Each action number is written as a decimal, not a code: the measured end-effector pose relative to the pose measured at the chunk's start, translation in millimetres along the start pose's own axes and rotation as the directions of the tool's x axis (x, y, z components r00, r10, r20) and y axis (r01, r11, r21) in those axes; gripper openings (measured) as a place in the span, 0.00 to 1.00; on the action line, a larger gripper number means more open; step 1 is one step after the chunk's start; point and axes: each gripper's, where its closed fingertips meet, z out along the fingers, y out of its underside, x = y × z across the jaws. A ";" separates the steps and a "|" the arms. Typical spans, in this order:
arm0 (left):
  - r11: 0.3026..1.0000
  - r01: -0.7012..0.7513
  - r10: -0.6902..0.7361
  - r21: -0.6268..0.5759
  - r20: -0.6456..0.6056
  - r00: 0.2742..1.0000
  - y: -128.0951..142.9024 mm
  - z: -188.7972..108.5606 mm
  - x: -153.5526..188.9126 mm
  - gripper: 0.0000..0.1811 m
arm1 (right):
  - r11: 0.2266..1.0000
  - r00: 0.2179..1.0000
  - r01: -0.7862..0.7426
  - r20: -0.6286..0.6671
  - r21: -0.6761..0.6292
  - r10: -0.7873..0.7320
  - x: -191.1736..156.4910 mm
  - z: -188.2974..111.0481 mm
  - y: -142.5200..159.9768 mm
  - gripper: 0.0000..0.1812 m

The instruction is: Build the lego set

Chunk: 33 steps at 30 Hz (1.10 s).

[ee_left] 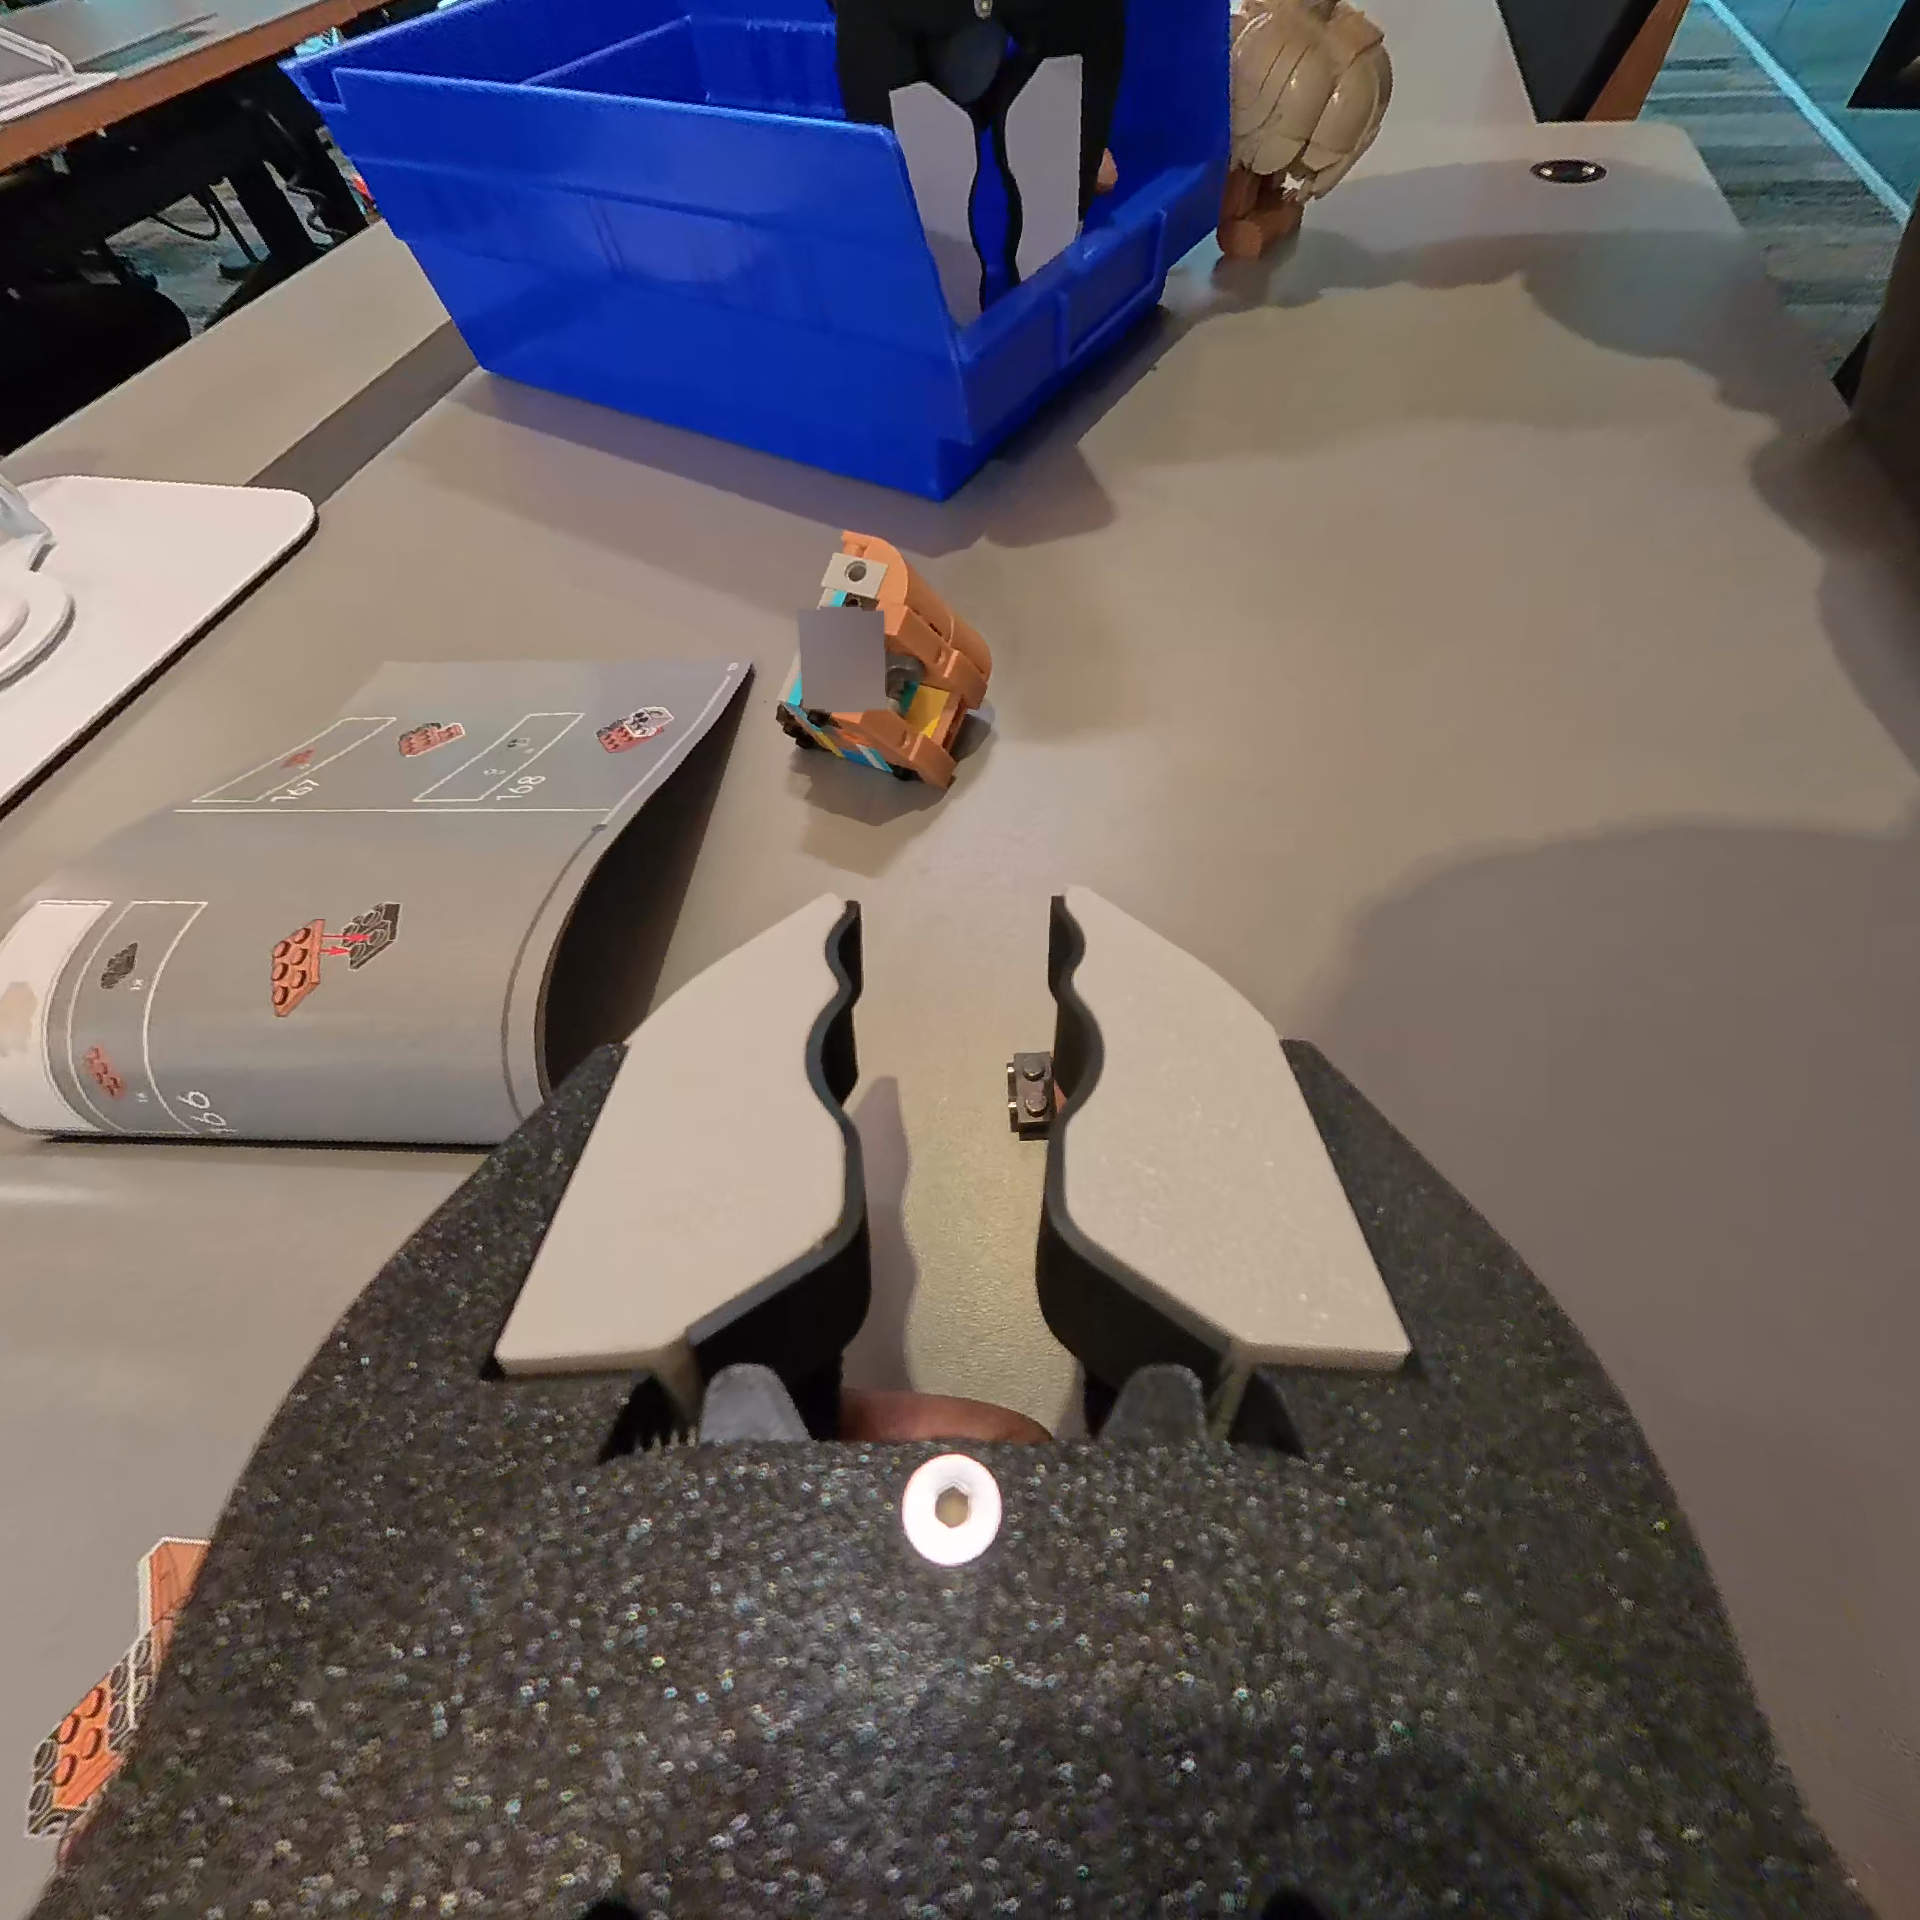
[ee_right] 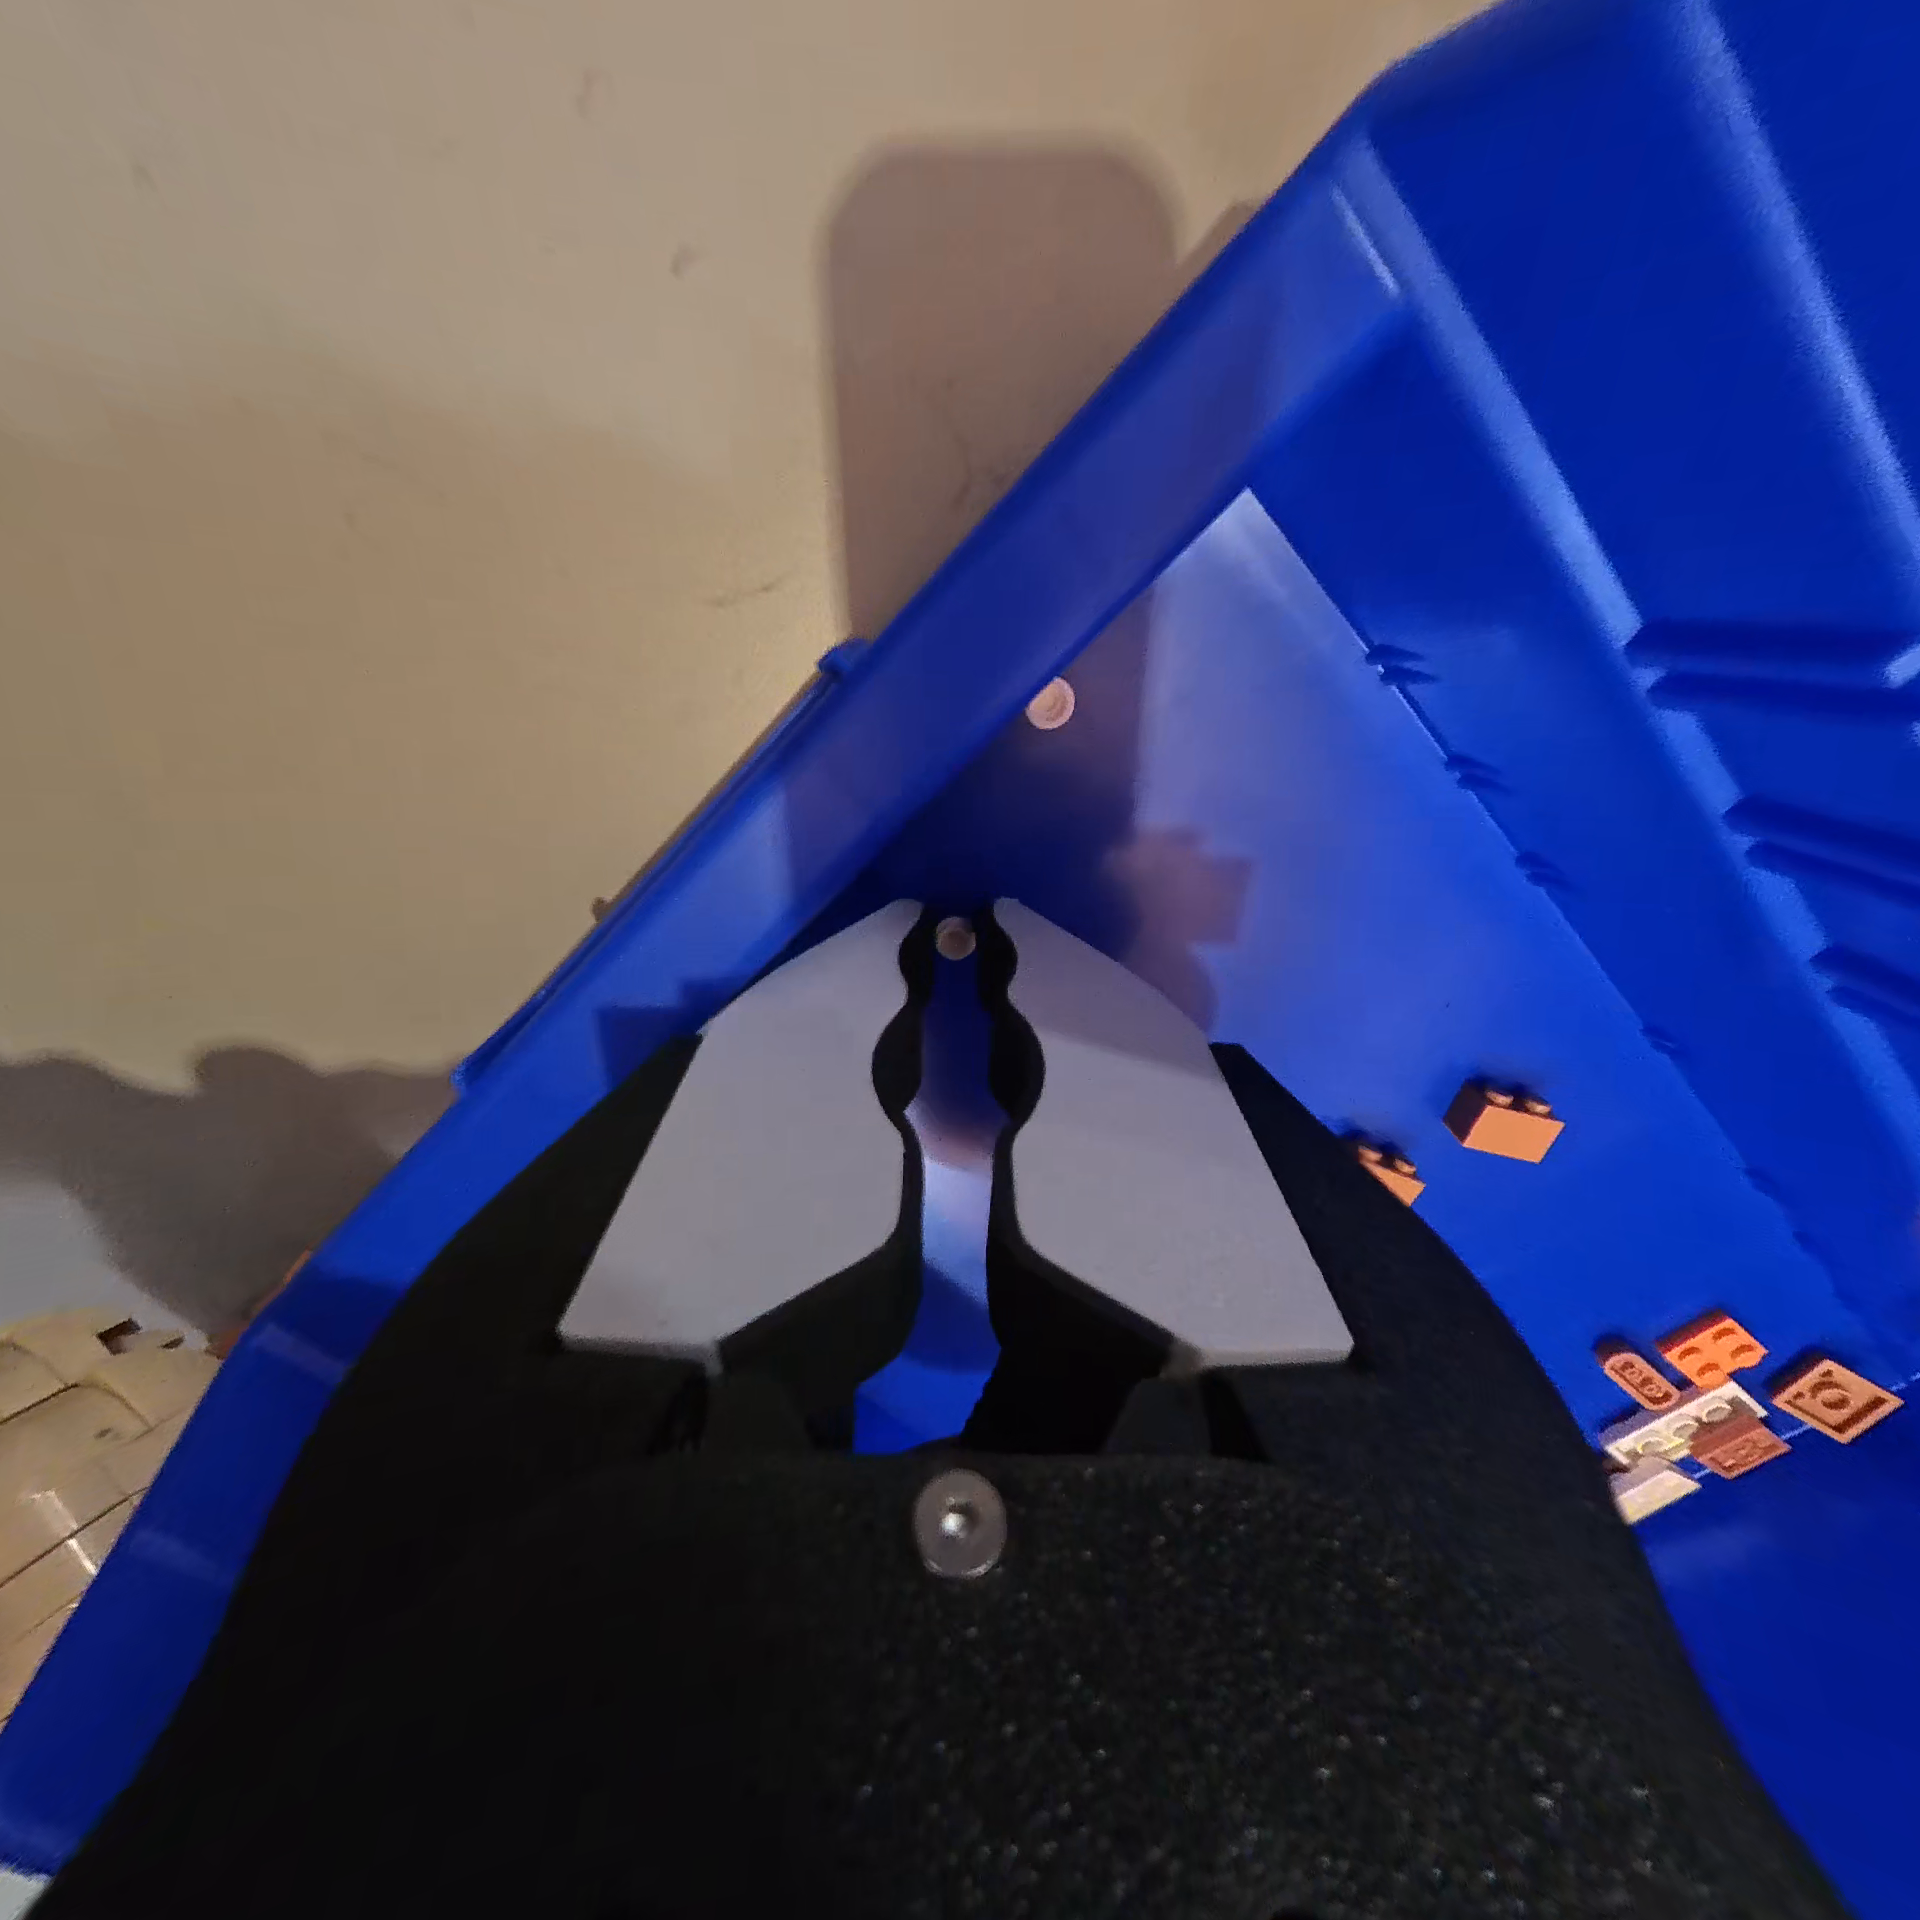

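Note:
My left gripper (ee_left: 956, 914) is open, low over the grey table. A small dark grey brick (ee_left: 1034, 1086) lies between its fingers, close to the right finger. A partly built orange lego model (ee_left: 883, 675) lies on its side farther ahead. My right gripper (ee_right: 951, 925) reaches into the blue bin (ee_right: 1455, 727), its fingertips shut on a small round tan piece (ee_right: 951, 938) near the bin's corner. In the left wrist view the right gripper (ee_left: 987, 260) shows inside the blue bin (ee_left: 675, 260).
An open instruction booklet (ee_left: 364, 904) lies left of my left gripper, with a white pad (ee_left: 156, 582) beyond it. A tan and brown lego figure (ee_left: 1309, 104) stands behind the bin. Loose orange bricks (ee_right: 1501, 1127) and several small pieces (ee_right: 1725, 1392) lie in the bin. About 30 cm separates my left fingertips from my right.

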 end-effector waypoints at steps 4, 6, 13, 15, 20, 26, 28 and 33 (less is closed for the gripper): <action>1.000 -0.003 0.003 -0.003 0.001 1.000 0.3 0.4 0.2 0.19 | 1.000 1.000 -0.017 -0.024 0.002 0.017 1.1 -0.6 1.0 0.04; 1.000 -0.005 0.005 -0.003 0.001 1.000 0.3 0.3 0.3 0.19 | 1.000 0.997 -0.015 -0.079 -0.018 0.014 7.0 -5.5 4.3 0.04; 1.000 -0.009 0.009 -0.010 0.006 1.000 1.1 0.5 0.1 0.19 | 0.941 0.937 -0.011 -0.324 0.339 0.127 8.4 -81.7 -78.9 0.04; 1.000 -0.011 0.011 -0.013 0.007 1.000 1.5 0.8 0.3 0.19 | 0.914 0.936 0.018 -0.329 0.406 0.128 -11.1 -74.9 -118.3 0.04; 1.000 -0.021 0.021 -0.022 0.012 1.000 2.4 1.6 0.7 0.19 | 0.876 0.941 -0.086 -0.250 0.475 0.228 -45.6 -9.0 -182.7 0.04; 1.000 -0.020 0.021 -0.024 0.017 1.000 2.5 1.8 0.2 0.18 | 0.812 0.915 -0.244 -0.151 0.530 0.374 -52.5 28.3 -191.2 0.04; 0.999 -0.021 0.021 -0.026 0.019 1.000 2.7 2.0 0.1 0.18 | 0.808 0.910 -0.255 -0.151 0.531 0.386 -51.4 26.4 -187.6 0.08; 0.999 -0.020 0.021 -0.025 0.021 1.000 2.6 2.0 -0.2 0.18 | 0.803 0.894 -0.253 -0.188 0.540 0.408 -45.4 -3.9 -168.1 0.13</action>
